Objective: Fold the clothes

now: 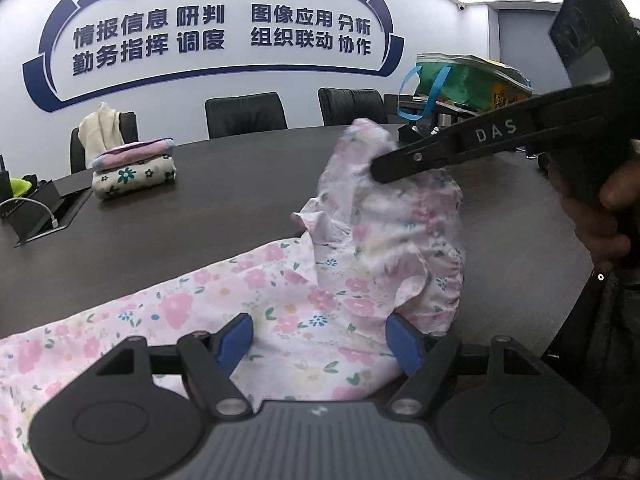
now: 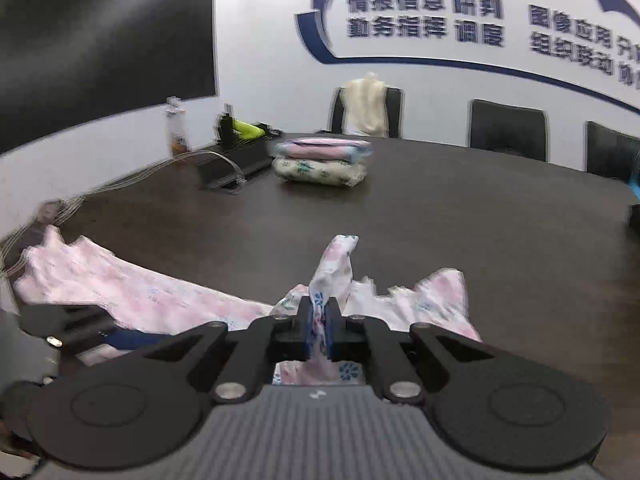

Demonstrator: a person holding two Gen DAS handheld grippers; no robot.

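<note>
We have the right gripper (image 2: 319, 330) clamped on a pinch of the pink floral cotton garment (image 1: 280, 312), lifting one bunched end off the dark oval wooden table (image 1: 200, 208). Left gripper (image 1: 320, 340) hangs wide over the flat part, gripping nothing. Looks like the spread-out step before the first fold. Next, we'd judge, the left needs a matching edge; folded floral stack (image 1: 134, 170) sits well apart.

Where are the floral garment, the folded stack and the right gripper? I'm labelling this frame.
floral garment (image 1: 280, 312): left wrist view, flat printed panel.
folded stack (image 2: 322, 162): right wrist view, front face.
right gripper (image 2: 320, 320): right wrist view, between the closed fingertips.
</note>
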